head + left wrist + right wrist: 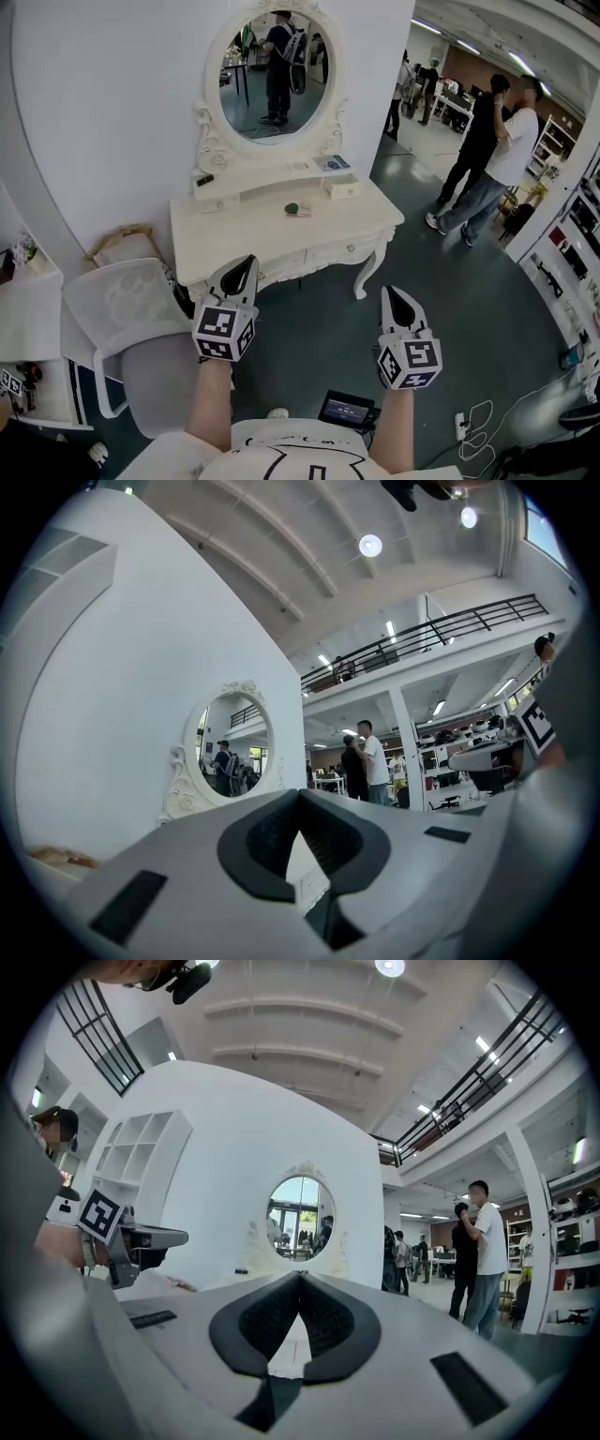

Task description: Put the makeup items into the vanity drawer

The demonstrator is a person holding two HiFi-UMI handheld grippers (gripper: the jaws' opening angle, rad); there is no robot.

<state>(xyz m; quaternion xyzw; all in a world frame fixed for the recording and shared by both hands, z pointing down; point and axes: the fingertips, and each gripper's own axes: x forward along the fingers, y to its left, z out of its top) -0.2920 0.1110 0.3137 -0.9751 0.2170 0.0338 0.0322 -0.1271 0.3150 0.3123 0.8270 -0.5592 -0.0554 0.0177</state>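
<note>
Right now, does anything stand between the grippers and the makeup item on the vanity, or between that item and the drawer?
Only bare floor lies between the left gripper, the right gripper and the makeup item on the vanity; the chair stands off to the left. The drawer front looks shut, blocking the way in.

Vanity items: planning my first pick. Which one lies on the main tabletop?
The green-and-pink item; the small black item and the bluish item sit on the raised shelf.

Two grippers: left gripper [247, 264], right gripper [395, 294]. One vanity [234, 239], one mirror [272, 89], one chair [131, 305], perhaps one makeup item [298, 209].
</note>
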